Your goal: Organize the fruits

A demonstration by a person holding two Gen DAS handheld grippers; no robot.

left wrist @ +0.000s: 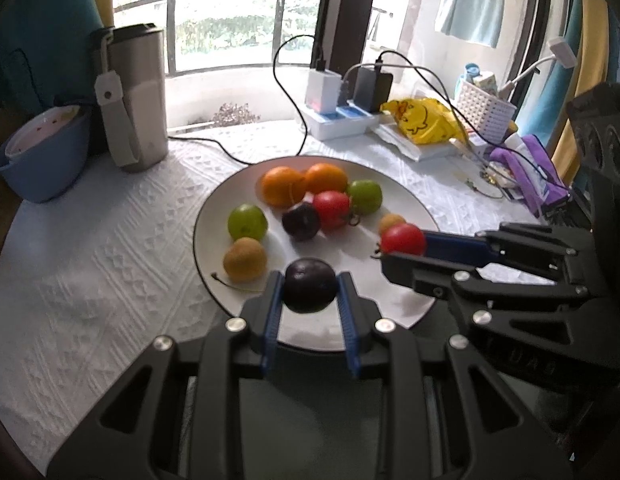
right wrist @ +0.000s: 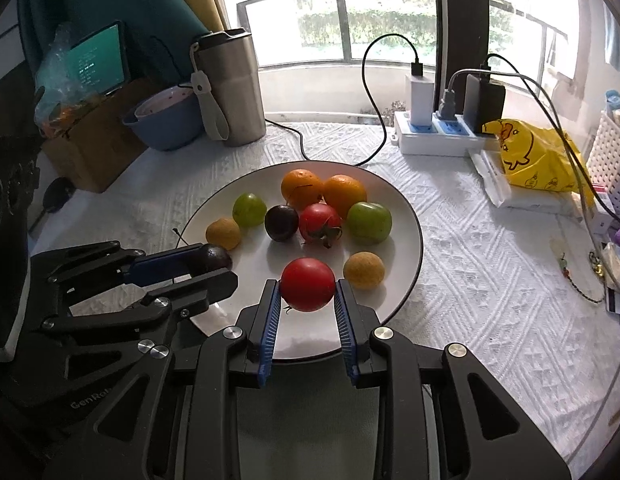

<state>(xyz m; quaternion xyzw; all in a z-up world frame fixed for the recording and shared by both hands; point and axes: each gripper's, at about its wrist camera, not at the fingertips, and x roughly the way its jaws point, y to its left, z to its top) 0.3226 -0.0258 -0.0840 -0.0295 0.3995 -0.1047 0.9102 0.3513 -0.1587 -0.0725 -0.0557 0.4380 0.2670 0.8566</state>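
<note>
A white plate holds two oranges, two green fruits, a dark plum, a red tomato and two yellow-brown fruits. My left gripper is shut on a second dark plum over the plate's near left. My right gripper is shut on a second red tomato over the plate's near edge.
A steel tumbler and a blue bowl stand at the back left. A power strip with chargers and cables, a yellow bag and a white basket crowd the back right.
</note>
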